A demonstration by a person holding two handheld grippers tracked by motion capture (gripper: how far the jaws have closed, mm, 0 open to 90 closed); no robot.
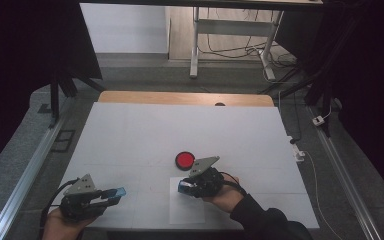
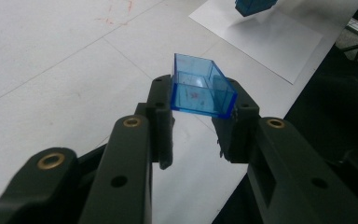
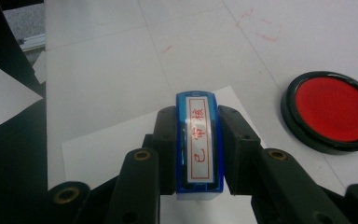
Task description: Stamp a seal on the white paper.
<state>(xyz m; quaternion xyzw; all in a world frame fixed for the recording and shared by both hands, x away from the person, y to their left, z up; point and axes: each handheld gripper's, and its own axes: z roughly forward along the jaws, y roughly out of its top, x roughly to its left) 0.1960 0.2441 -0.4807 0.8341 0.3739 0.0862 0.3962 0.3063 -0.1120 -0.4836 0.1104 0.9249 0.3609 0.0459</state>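
The right gripper [image 3: 198,154] pinches a blue stamp [image 3: 199,144] between its two black jaws, one jaw on each long side. The stamp has a white label on top with red signs on it (three signs in a red frame). In the high view the right gripper [image 1: 186,187] is over a white sheet of paper [image 1: 187,212] that lies near the front edge of the table [image 1: 130,135]. Just behind it on the table sits a round red ink pad [image 1: 184,160] with a black rim, close to the gripper but not touching it. In the right gripper view the ink pad [image 3: 334,112] lies off to the right of the jaws, and the sheet of paper [image 3: 102,151] is under the stamp. The left gripper [image 2: 200,109] pinches a clear blue cap [image 2: 201,91], a little open box, and you can see into its hollow side. In the high view the left gripper [image 1: 111,194] is near the front left part of the table, well apart from the right one, with the blue cap [image 1: 115,192] sticking out toward the middle.
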